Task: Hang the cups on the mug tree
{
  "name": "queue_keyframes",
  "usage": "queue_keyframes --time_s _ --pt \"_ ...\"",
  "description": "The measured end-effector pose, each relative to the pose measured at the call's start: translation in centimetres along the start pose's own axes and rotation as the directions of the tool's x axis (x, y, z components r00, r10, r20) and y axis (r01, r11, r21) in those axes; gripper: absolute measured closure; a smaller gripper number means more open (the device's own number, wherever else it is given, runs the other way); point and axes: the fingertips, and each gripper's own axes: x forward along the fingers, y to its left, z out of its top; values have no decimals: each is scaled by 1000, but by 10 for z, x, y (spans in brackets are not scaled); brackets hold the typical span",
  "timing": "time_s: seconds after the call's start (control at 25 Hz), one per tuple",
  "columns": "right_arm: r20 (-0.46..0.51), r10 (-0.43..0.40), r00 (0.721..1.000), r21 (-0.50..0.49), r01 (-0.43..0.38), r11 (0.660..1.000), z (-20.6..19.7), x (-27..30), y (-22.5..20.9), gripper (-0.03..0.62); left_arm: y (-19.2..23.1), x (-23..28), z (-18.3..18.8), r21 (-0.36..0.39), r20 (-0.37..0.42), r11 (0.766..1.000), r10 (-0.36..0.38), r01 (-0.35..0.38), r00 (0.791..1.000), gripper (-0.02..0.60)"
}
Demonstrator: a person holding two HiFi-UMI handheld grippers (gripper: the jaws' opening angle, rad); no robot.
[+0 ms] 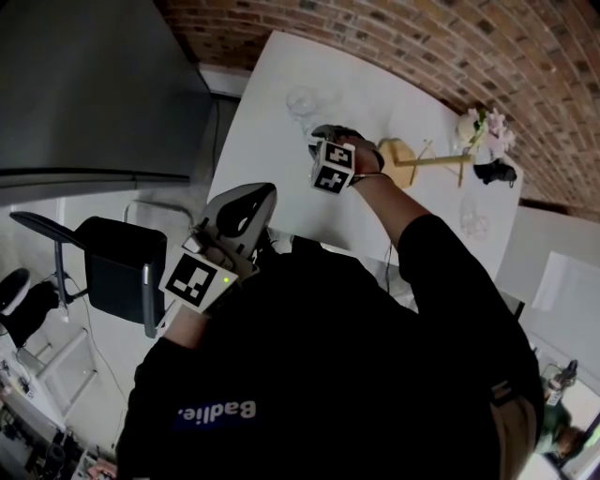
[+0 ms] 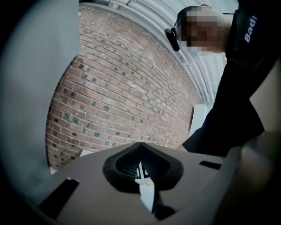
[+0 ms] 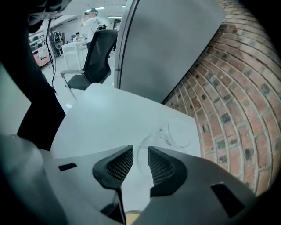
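Now, right gripper: jaws partly apart, pressing nothing, a clear cup rim showing in the gap
Left gripper: jaws together, empty
Glass cups: table corner by the brick wall
Mug tree: farther along that wall-side edge

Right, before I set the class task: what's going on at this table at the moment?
A person in a black top holds a pair of tongs in each hand. The right tongs point down at the clear glass cups on the white table. They are open, with a curved glass edge showing in the gap, not yet gripped. The left tongs are shut and empty, held near the person's body. The wooden mug tree stands further along the table.
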Motion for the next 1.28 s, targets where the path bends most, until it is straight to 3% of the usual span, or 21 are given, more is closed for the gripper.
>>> queue_keyframes --time_s 0.24,0.48,0.68,1.04,1.28 --pt "-102 87 991 -74 -95 993 -3 23 8 470 2 -7 0 4 1 1000 25 -25 1000 581" --pt "-176 137 975 -83 -154 985 -7 38 11 471 4 -16 0 3 1 999 53 -53 999 581" --pt "-208 163 965 -80 -183 980 -12 45 12 510 8 -23 -1 0 1 998 69 -69 998 581" --pt "-198 186 963 -64 -202 977 -14 42 13 522 7 -26 -3 2 3 998 62 -62 998 581" --pt "-99 155 983 10 -155 988 -11 30 16 536 3 -25 -4 8 -3 999 39 -39 999 581"
